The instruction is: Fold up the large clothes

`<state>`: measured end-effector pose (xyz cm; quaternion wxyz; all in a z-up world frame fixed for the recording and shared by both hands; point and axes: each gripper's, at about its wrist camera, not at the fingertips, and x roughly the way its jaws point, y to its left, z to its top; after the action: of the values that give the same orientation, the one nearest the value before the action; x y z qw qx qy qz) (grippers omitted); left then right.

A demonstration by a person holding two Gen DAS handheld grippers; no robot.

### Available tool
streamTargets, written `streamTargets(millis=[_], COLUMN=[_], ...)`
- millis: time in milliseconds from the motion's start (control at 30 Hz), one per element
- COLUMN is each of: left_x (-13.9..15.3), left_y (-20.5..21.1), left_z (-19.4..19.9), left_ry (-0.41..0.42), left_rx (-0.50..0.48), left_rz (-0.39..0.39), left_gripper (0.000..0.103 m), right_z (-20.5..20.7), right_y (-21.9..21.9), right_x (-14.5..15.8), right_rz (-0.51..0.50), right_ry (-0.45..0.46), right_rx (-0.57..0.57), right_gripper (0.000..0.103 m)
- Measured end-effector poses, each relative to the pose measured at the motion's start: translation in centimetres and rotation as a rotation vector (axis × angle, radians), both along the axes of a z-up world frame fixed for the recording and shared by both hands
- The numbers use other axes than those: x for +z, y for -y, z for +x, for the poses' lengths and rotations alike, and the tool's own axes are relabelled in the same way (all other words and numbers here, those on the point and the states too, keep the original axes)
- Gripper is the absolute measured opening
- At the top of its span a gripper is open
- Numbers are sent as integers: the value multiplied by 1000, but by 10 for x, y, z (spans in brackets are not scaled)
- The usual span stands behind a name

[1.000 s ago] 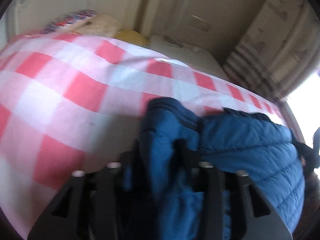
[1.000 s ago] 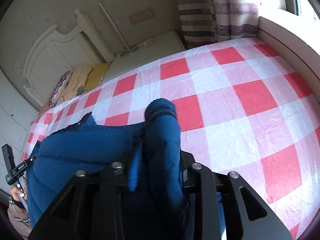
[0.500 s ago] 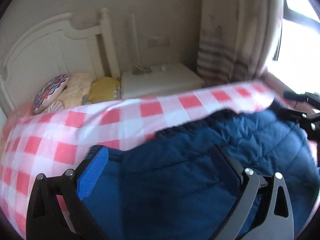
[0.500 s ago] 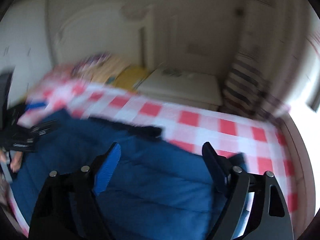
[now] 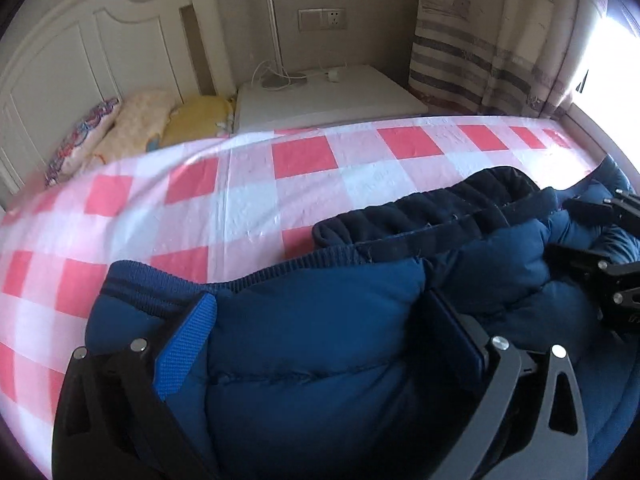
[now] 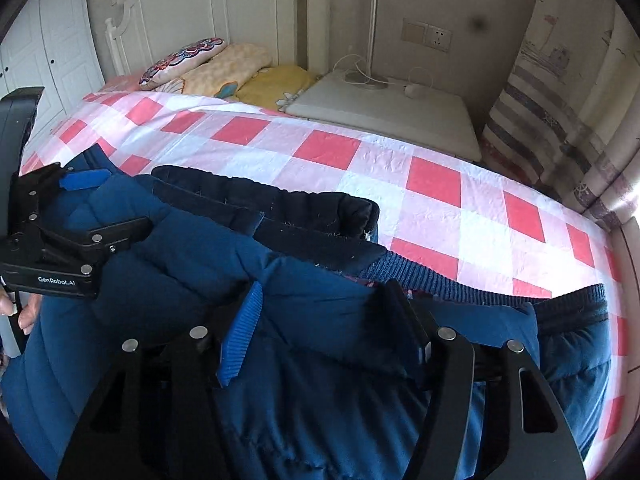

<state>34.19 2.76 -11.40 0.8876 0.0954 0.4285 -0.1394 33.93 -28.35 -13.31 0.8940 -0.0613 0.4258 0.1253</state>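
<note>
Hovering over blue jacket [image 5: 320, 352] on checked bedspread [image 5: 248, 200]: left gripper [image 5: 320, 320] just opened wide, right gripper [image 6: 320, 312] just narrowing but apart, neither clamping it.

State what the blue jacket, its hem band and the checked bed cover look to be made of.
Blue jacket: smooth, slightly shiny woven shell, probably nylon or polyester, with stitched puffy quilting.
Hem band: ribbed knit, matte.
Checked bed cover: thin, finely crinkled sheet; fabric or plastic is unclear.

Pillows [image 6: 224, 68] lie beside a nightstand [image 6: 384, 116] and striped curtain [image 5: 472, 40].
</note>
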Motion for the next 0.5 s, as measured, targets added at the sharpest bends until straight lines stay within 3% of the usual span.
streamTargets(millis=[333,500], left_x=[-3,-3], left_y=[-3,-4], left_z=[1,2], left_ry=[-17,-14], left_rx=[3,5], left_rz=[-32,-34], left_gripper=[101,101], right_z=[3,-9], right_y=[8,27], right_x=[-4,20], right_rz=[71,122], right_ry=[-19,-15], right_rx=[-14,-72], right_gripper=[63,63])
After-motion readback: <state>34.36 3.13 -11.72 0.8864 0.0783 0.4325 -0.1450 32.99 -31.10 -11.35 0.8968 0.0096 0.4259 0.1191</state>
